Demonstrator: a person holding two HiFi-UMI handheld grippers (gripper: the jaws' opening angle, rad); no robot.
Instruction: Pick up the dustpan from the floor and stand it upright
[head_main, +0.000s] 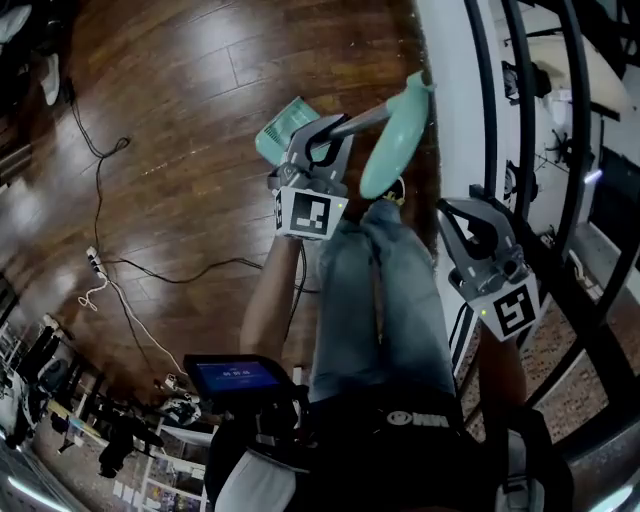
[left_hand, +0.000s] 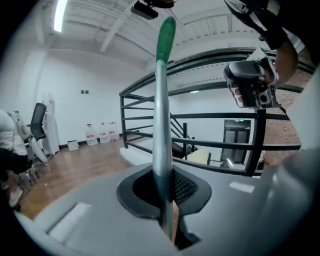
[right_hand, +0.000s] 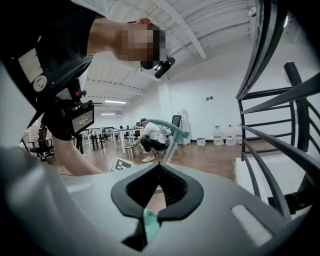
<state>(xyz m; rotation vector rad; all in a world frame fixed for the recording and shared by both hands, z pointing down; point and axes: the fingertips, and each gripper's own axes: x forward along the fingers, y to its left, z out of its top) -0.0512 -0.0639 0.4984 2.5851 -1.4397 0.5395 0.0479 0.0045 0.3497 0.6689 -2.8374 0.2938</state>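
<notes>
The dustpan is off the floor. Its mint pan (head_main: 283, 128) hangs left of my left gripper (head_main: 325, 128), and its silver pole runs right to the mint grip (head_main: 393, 140). My left gripper (left_hand: 162, 175) is shut on the pole (left_hand: 161, 110), which rises from the jaws to the green grip (left_hand: 165, 37). My right gripper (head_main: 448, 207) hangs apart at the right, by the railing, its tips together (right_hand: 160, 167). A mint sliver (right_hand: 150, 223) shows low between its jaws; I cannot tell what it is. The dustpan's grip (right_hand: 172, 129) shows beyond it.
Dark wood floor (head_main: 170, 120) spreads to the left, with a cable and a power strip (head_main: 95, 265) on it. A black railing (head_main: 530, 120) and a white ledge (head_main: 450, 80) stand at the right. The holder's jeans-clad legs (head_main: 370, 290) are below. A crouching person (right_hand: 150, 135) is far off.
</notes>
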